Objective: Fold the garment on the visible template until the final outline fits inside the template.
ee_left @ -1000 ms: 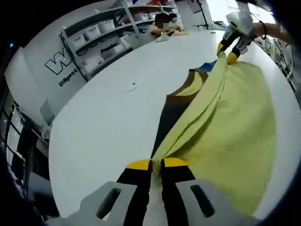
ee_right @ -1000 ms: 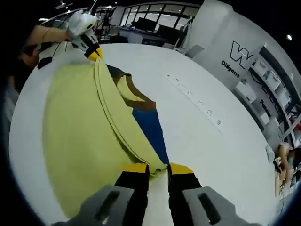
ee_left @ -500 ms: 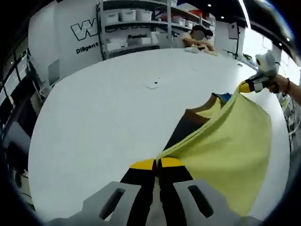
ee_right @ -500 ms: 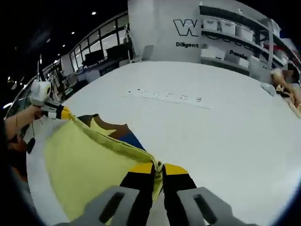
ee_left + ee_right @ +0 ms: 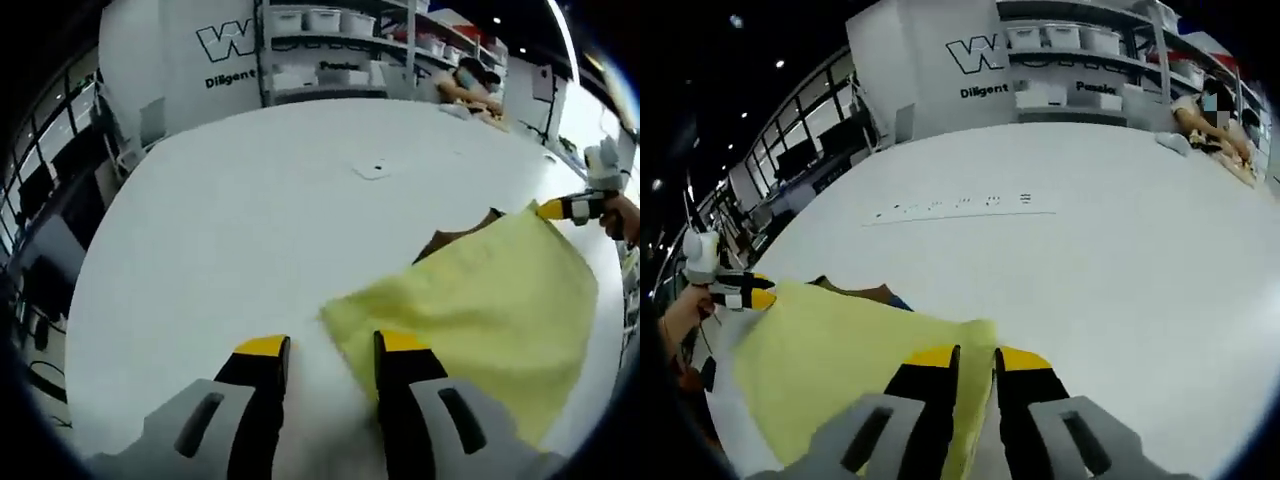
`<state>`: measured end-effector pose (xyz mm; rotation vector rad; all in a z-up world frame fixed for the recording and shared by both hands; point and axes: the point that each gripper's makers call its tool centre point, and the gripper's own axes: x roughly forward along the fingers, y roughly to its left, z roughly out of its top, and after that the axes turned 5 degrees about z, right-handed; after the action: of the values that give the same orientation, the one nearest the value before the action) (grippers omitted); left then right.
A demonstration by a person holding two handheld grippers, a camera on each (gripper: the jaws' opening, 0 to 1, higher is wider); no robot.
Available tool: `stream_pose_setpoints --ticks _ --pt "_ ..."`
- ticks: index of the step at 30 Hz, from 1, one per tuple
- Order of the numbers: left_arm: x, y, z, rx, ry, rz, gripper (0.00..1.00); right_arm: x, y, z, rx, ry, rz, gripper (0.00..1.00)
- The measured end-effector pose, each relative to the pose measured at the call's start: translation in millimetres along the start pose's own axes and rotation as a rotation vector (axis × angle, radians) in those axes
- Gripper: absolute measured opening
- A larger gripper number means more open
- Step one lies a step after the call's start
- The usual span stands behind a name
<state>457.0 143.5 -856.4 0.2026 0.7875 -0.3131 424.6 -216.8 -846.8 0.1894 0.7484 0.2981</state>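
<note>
1. In the left gripper view, our left gripper (image 5: 325, 348) stands wide, with bare tabletop (image 5: 220, 230) between its jaws and nothing held.
2. The garment (image 5: 480, 315), one yellow piece, lies flat just past that gripper at about 1 o'clock, its near corner touching the inside of the right jaw.
3. In the right gripper view, our right gripper (image 5: 974, 356) is narrow, with a slim gap between the jaws. The garment's corner (image 5: 975, 330) lies right at the tips, but we cannot tell whether cloth is pinched there.
4. The yellow sheet runs from this gripper toward 9 o'clock. Its long edge stretches between our two grippers, so each one sits at an end of that edge.
5. Further off, a brown strip (image 5: 455, 238) pokes out from beneath the garment's far edge. It is likely the template or a lower layer.
6. We judge one fold laid. The next grasp calls for the left gripper, the nearer one, to close on the corner at 1 o'clock.
7. Farthest off, we count one small white scrap (image 5: 375, 170) on the tabletop and one shelf rack (image 5: 340, 50) of bins.
</note>
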Motion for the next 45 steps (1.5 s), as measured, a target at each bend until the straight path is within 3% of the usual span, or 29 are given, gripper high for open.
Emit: stream_pose_setpoints --ticks 7,11,13,20,22,27,31,35,40,45 --pt "-19 -7.6 7.5 -0.005 -0.041 -0.02 0.58 -13 17 4.5 0.068 -0.035 0.043 0.33" --pt "-37 -14.3 6.9 -0.007 -0.051 -0.027 0.67 -19 30 1.7 0.108 -0.045 0.085 0.57" --pt "-45 -17.9 4.0 0.003 -0.054 -0.031 0.69 -23 35 -2.6 0.109 -0.04 0.095 0.62" --pt "-65 -33.5 -12.9 -0.017 -0.052 -0.059 0.73 -40 48 -22.6 0.038 -0.002 0.106 0.62" --pt "-69 -35.8 -14.2 0.032 -0.07 -0.054 0.77 -45 52 -26.6 0.044 -0.007 0.115 0.63" --pt "-82 -56.2 -30.1 0.0 -0.055 -0.107 0.89 -59 59 -46.4 0.019 0.027 0.125 0.63" --pt "-87 -60.2 -40.5 -0.015 -0.05 -0.108 0.87 -68 61 -55.6 -0.006 0.042 0.13 0.64" --pt "-89 -67.3 -66.0 -0.067 0.037 -0.138 0.85 -75 66 -70.2 0.011 0.083 0.171 0.64" --pt "-93 -67.2 -78.3 -0.073 0.045 -0.139 0.73 -84 66 -80.6 -0.034 0.103 0.164 0.62" --pt "-89 -63.1 -88.6 -0.068 0.066 -0.123 0.64 -89 63 -92.3 -0.03 0.117 0.149 0.51"
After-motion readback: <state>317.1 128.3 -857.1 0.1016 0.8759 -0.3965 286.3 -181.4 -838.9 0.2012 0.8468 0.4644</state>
